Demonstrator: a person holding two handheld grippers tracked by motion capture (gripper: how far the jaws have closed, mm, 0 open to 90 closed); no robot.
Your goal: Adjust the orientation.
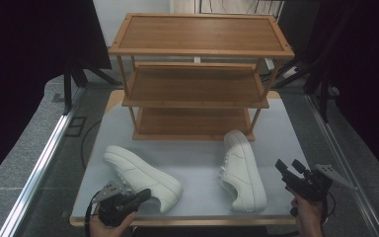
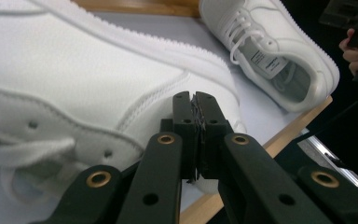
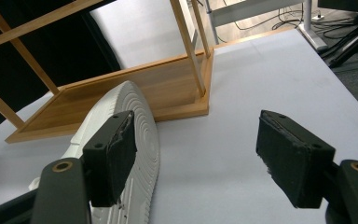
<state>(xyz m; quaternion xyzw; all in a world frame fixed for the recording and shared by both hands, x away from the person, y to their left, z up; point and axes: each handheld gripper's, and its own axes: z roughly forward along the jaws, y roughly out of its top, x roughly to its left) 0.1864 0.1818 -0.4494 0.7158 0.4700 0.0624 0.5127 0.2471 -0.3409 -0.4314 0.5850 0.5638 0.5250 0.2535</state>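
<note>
Two white sneakers lie on the grey table top (image 1: 197,158) in front of a wooden three-shelf rack (image 1: 195,89). The left sneaker (image 1: 140,175) stands upright on its sole, set diagonally. My left gripper (image 1: 145,195) is at its heel end near the table's front edge; in the left gripper view the gripper (image 2: 196,100) is shut, pads pressed together, right against the sneaker (image 2: 98,79). The right sneaker (image 1: 242,170) lies on its side, its ribbed sole (image 3: 135,135) facing my right gripper (image 1: 288,165). That gripper (image 3: 196,126) is open, just right of the sneaker and holding nothing.
The rack's lowest shelf (image 3: 121,88) rests on the table just behind the right sneaker's toe. The rack's shelves are bare. Metal rails run along both sides of the table, with dark curtains beyond. The table's wooden front edge (image 2: 279,140) is close to the left gripper.
</note>
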